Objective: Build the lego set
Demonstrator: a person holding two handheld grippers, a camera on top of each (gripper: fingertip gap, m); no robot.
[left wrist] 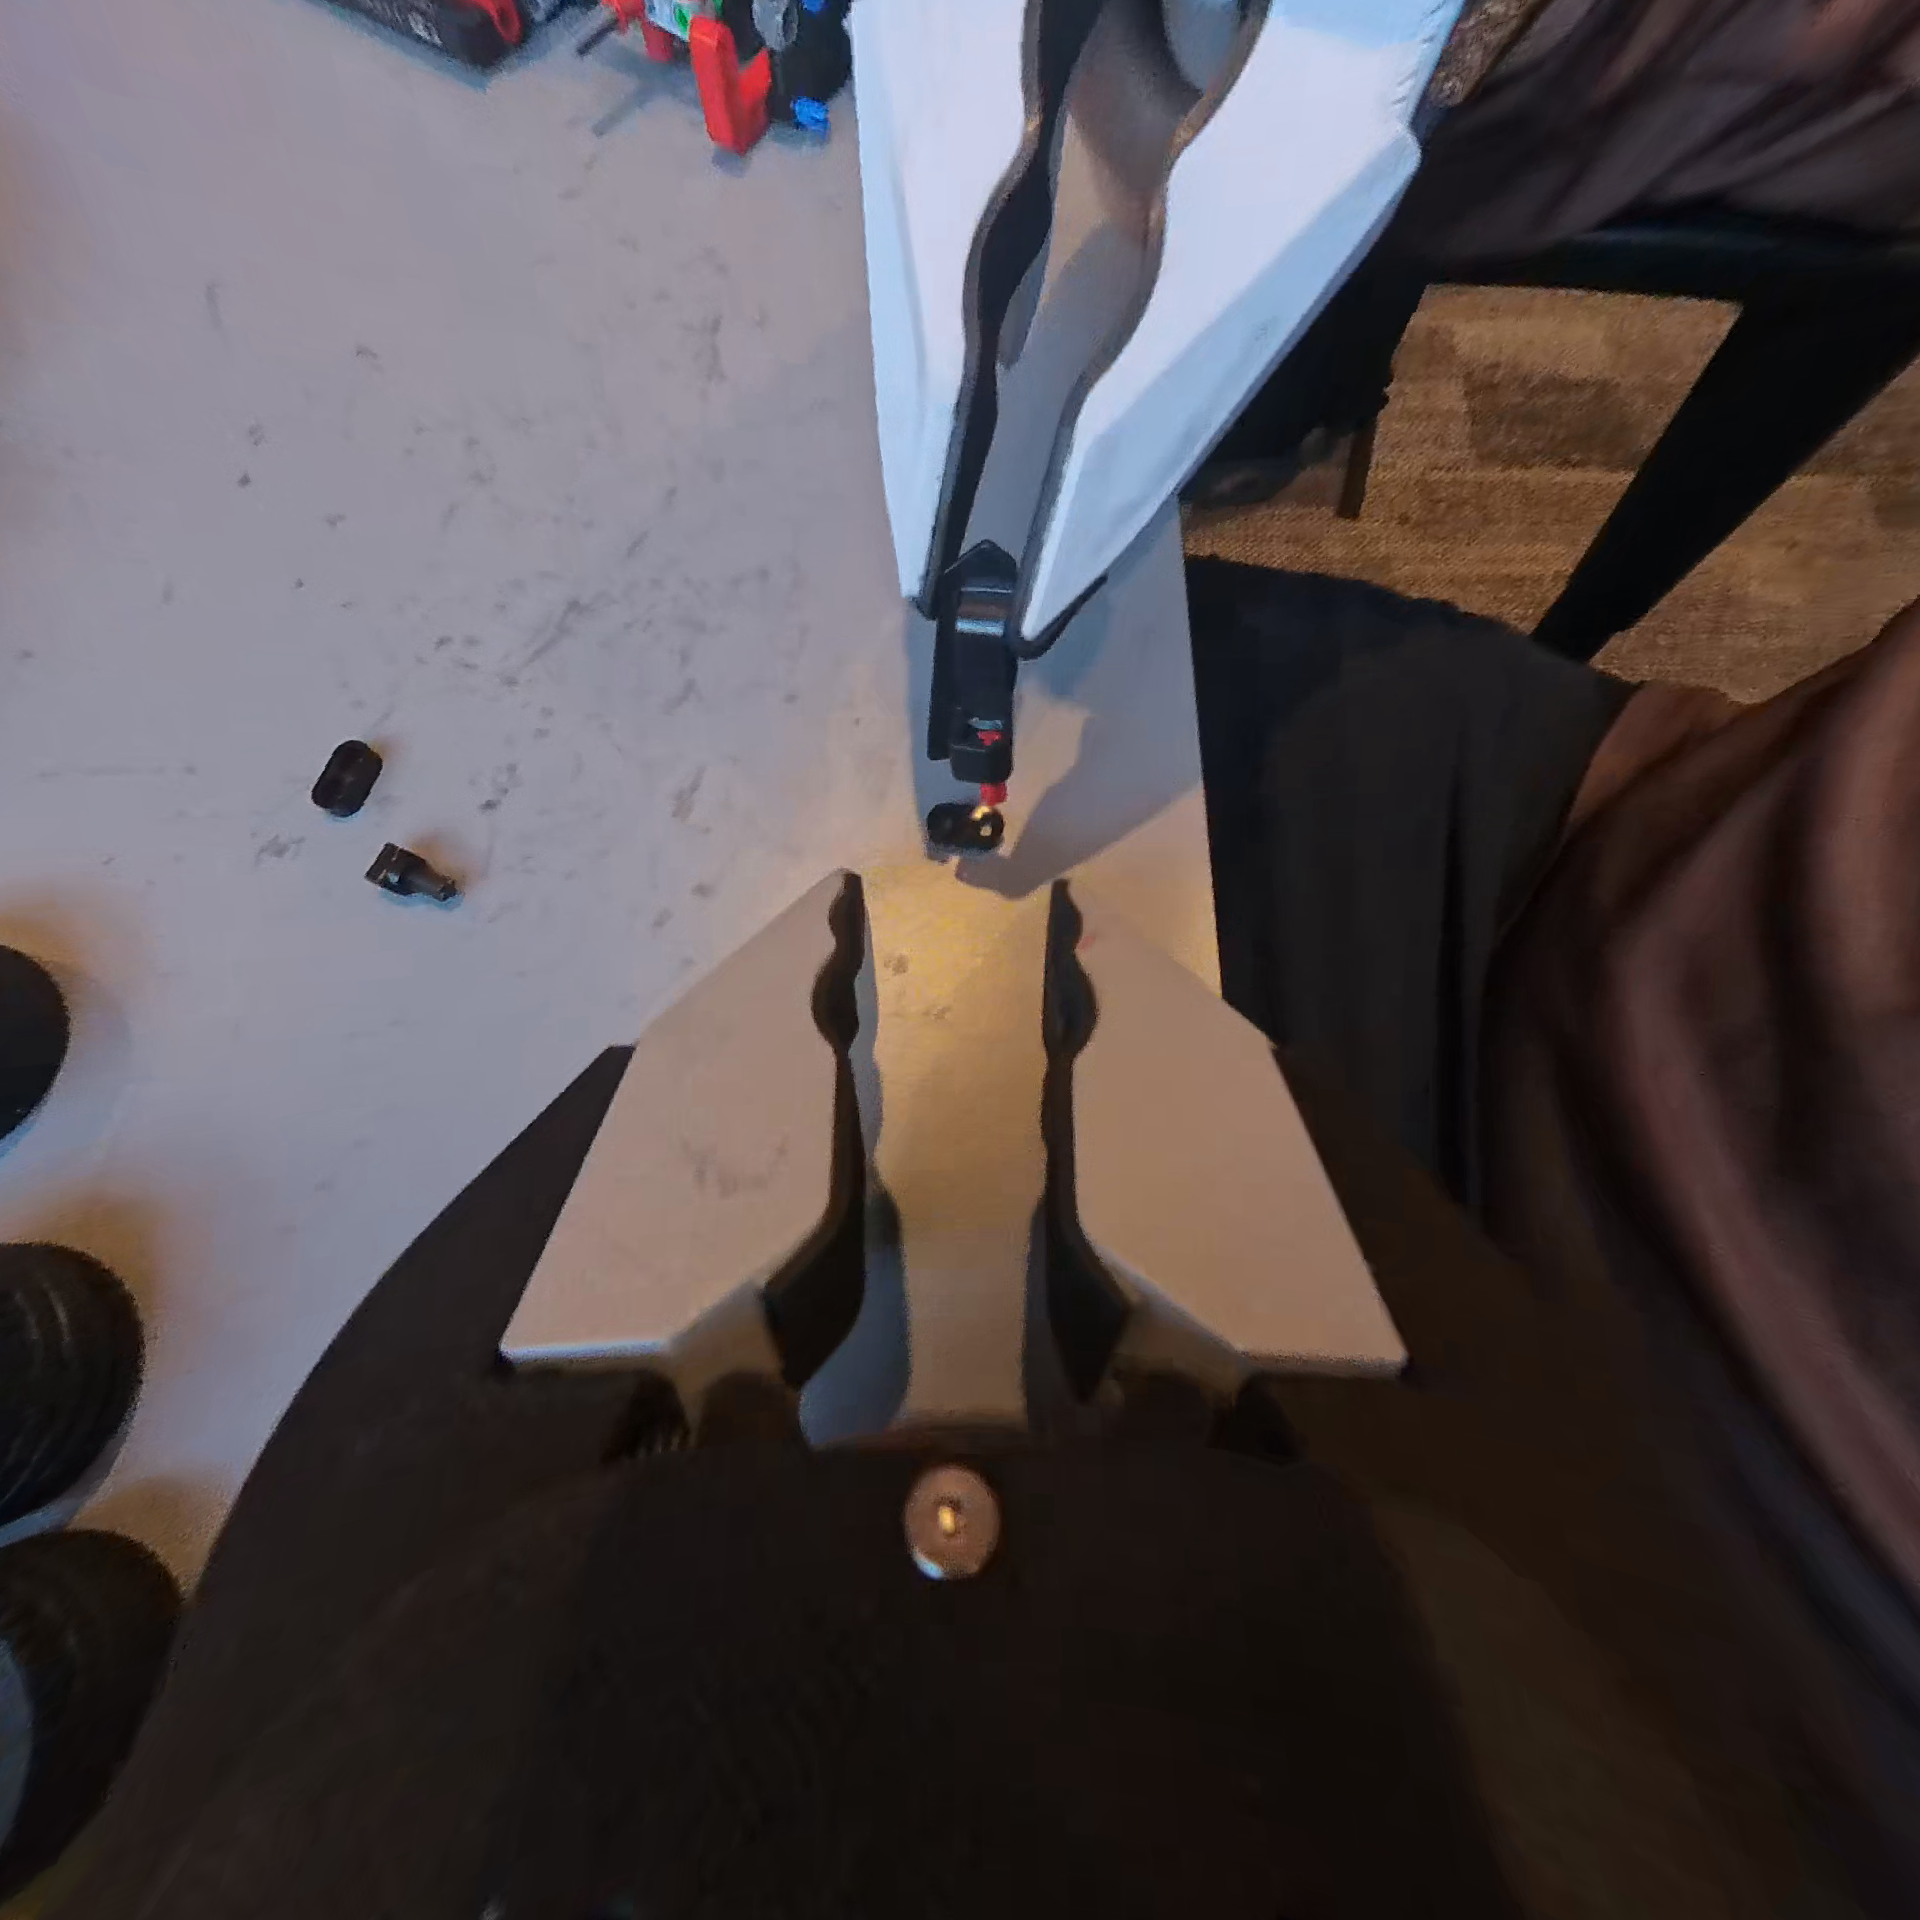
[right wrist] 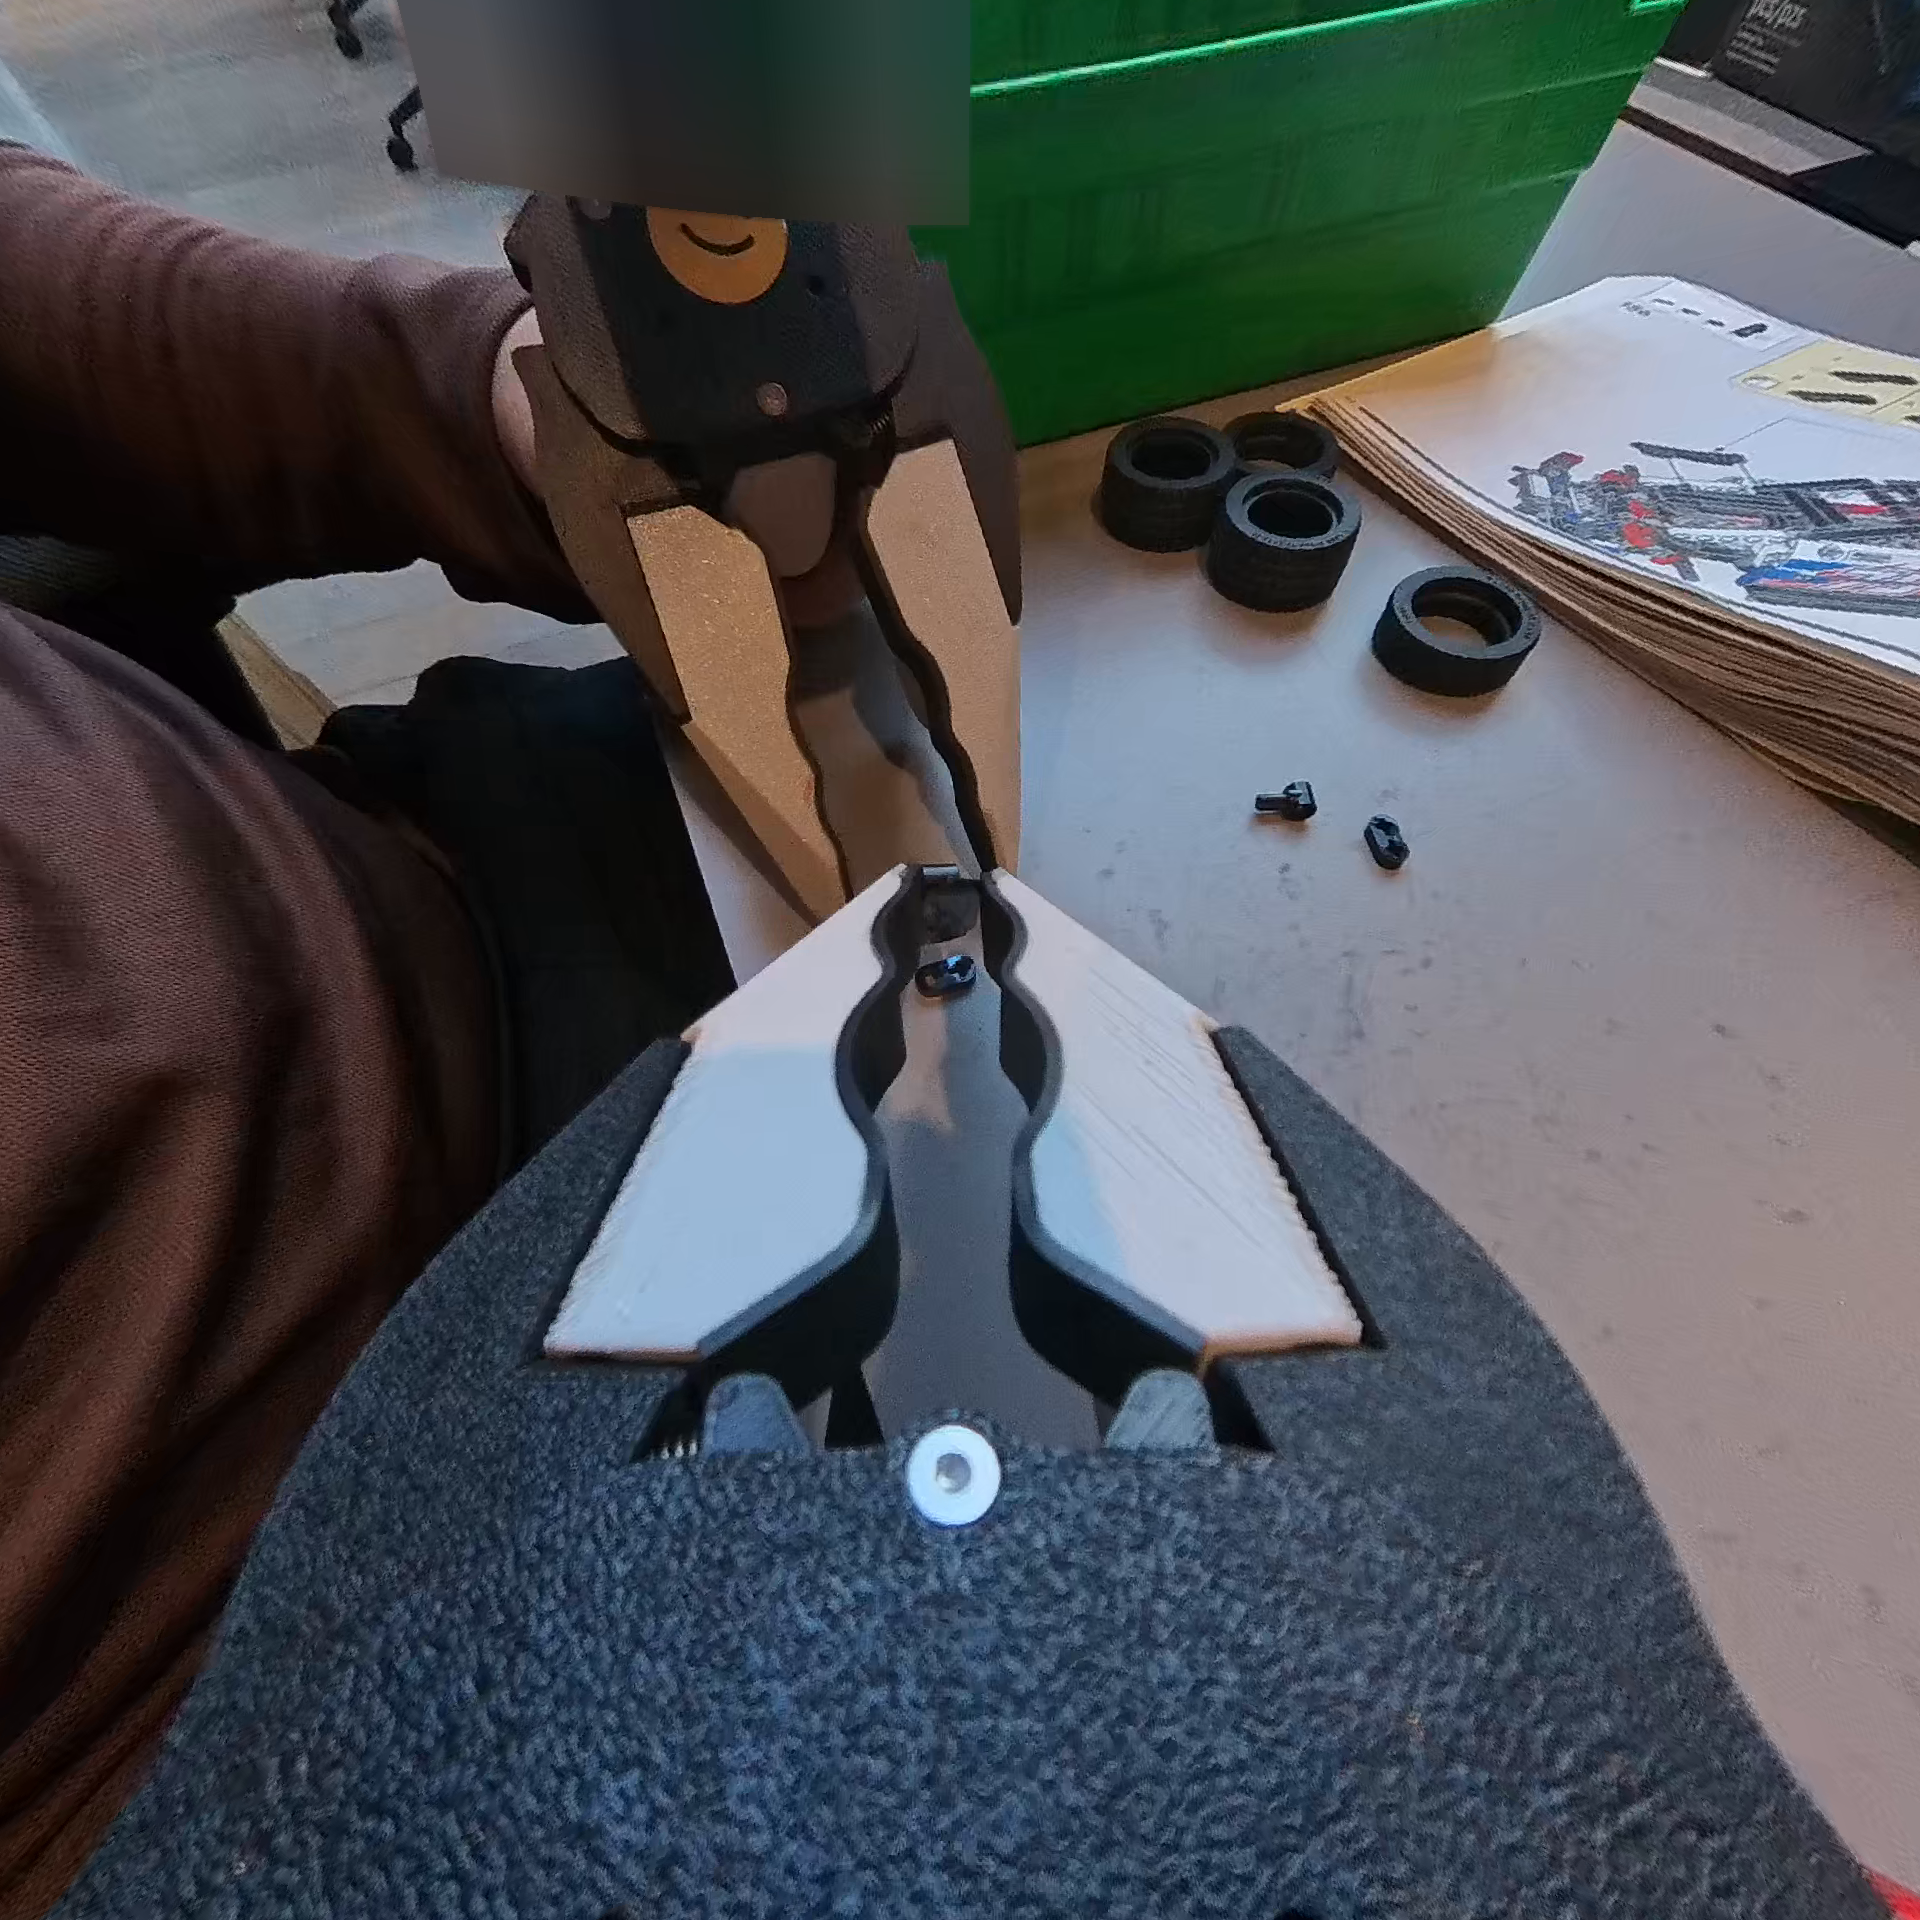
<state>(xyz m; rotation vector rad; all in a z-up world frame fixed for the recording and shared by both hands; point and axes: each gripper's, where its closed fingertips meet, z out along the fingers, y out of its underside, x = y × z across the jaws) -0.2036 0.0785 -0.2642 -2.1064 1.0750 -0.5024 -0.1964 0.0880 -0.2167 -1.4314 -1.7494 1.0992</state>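
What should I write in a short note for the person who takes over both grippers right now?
Left gripper: open and empty, its fingers pointing at the right one's tip.
Right gripper: shut on a black piece with a red pin, near the table edge.
A small black connector sits just under it; joined or not, I cannot tell.
On the table: two loose black pieces, four tyres, the open booklet.
Done: a partial red and black build.
Left: the small pieces and tyres.

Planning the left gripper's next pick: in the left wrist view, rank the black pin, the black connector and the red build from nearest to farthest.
From the left gripper:
1. Black pin, left.
2. Black connector, just beyond it.
3. Red build, far top edge.
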